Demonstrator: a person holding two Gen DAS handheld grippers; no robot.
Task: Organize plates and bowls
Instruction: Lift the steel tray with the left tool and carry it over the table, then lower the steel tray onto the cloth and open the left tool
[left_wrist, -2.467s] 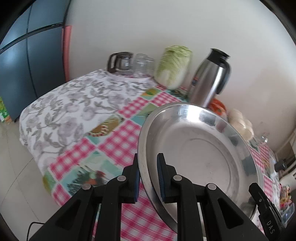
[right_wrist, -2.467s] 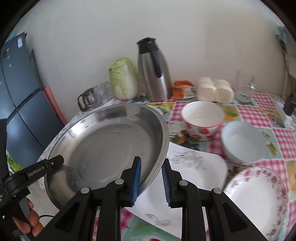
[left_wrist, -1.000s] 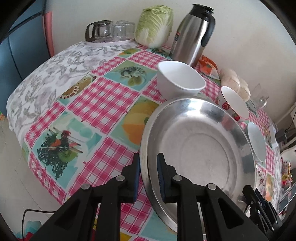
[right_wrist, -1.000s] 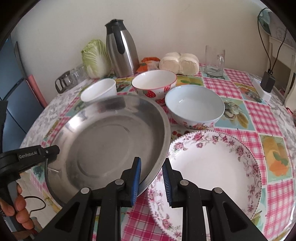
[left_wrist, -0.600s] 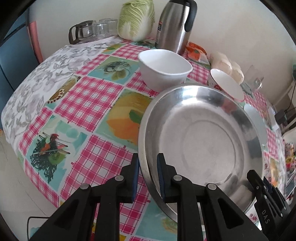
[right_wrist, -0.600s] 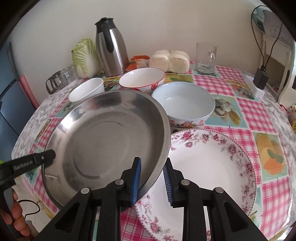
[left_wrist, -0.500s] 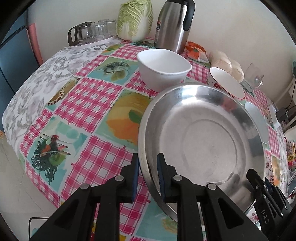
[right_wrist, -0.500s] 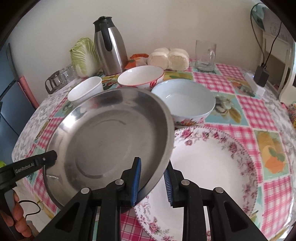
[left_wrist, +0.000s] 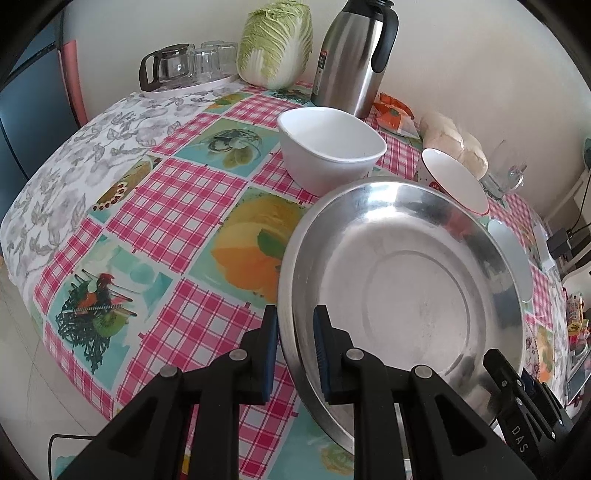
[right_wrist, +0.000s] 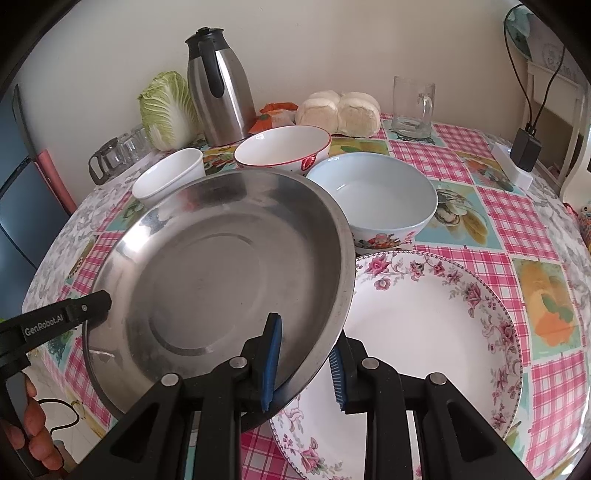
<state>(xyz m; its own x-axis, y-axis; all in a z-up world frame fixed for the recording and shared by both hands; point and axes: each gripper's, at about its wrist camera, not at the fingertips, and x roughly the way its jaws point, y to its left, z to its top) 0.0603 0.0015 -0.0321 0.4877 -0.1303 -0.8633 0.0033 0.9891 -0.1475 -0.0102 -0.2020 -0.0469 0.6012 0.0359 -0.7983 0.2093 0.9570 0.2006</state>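
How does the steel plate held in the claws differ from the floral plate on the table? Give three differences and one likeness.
The steel plate is plain grey metal; the floral plate is white with pink flowers around its rim. The steel plate is tilted and gripped at opposite edges by the left claw and right claw; the floral plate lies flat on the table, ungripped. The steel plate's edge overlaps the floral plate in the right wrist view. Both are round, wide and empty.

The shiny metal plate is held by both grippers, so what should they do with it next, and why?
Probably ease the steel plate rightward and down onto the floral plate. Both the left gripper and right gripper pinch its rim, it hangs tilted, and its edge already overlaps the floral plate, where stacking seems to fit.
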